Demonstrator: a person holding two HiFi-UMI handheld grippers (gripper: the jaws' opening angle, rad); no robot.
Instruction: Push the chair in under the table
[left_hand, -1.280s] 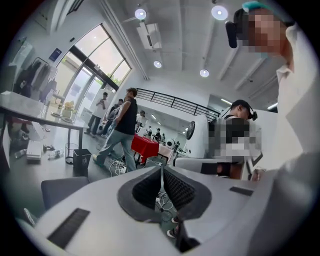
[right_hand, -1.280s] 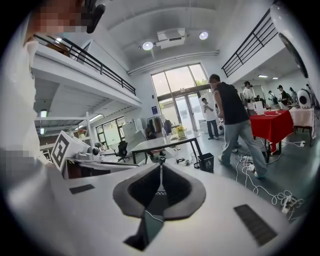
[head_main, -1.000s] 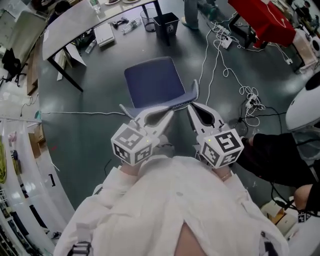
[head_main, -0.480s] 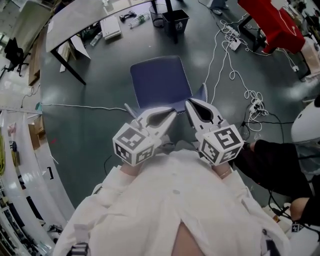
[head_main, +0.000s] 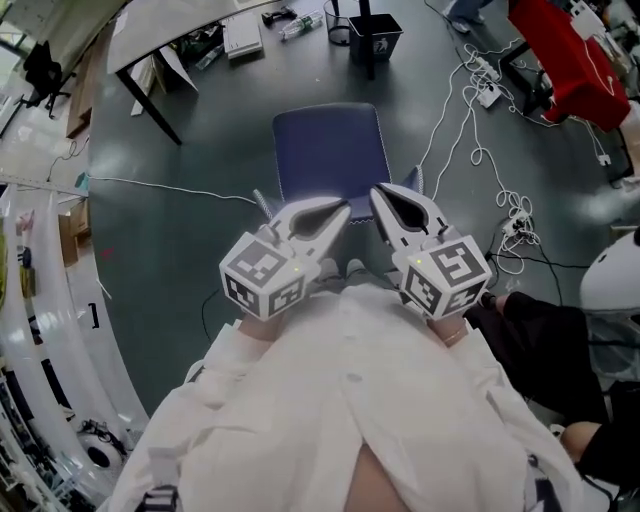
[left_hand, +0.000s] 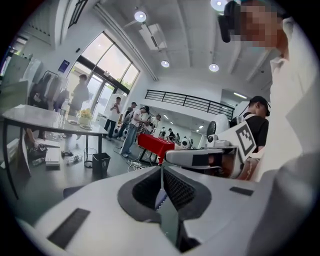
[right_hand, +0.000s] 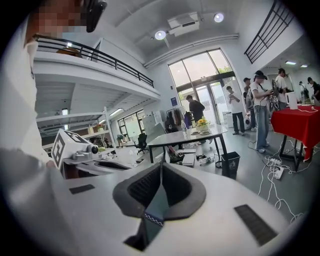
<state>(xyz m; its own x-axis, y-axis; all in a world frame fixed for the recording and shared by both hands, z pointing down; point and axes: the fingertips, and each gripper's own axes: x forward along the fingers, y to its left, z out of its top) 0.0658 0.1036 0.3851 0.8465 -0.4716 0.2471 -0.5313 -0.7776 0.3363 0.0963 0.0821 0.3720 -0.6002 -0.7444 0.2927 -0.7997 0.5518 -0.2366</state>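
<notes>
**A:** Two grippers at work. Jaws?

**B:** Left gripper (head_main: 343, 208): jaws together. Right gripper (head_main: 377, 194): the same. Nothing is pinched between the pads of either. In each gripper view, the slot behind the tips shows only a sliver of blue fabric with a white zigzag edge. The tips sit at the top edge of the chair (head_main: 330, 150) back. Whether they are pressing or only touching, cannot tell.

**A:** Where is the chair?

**B:** On the dark floor (head_main: 200, 230), straight ahead of the person. The blue seat faces the table (head_main: 170, 22). The chair is well apart from the table, not under it. Its legs are hidden beneath the seat. The grippers cover most of the back's top edge, and only its two ends poke out at either side.

**A:** Table?

**B:** Pale top, cut off at the upper edge of the head view, with one dark leg showing. A black bin (head_main: 375, 35) stands near it. The bits underneath are too small to name.

**A:** Hands?

**B:** Hidden behind the marker cubes (head_main: 262, 278); only white sleeves (head_main: 235, 348) show. At the right is another person's dark sleeve (head_main: 540, 335), partly cut off.
</notes>
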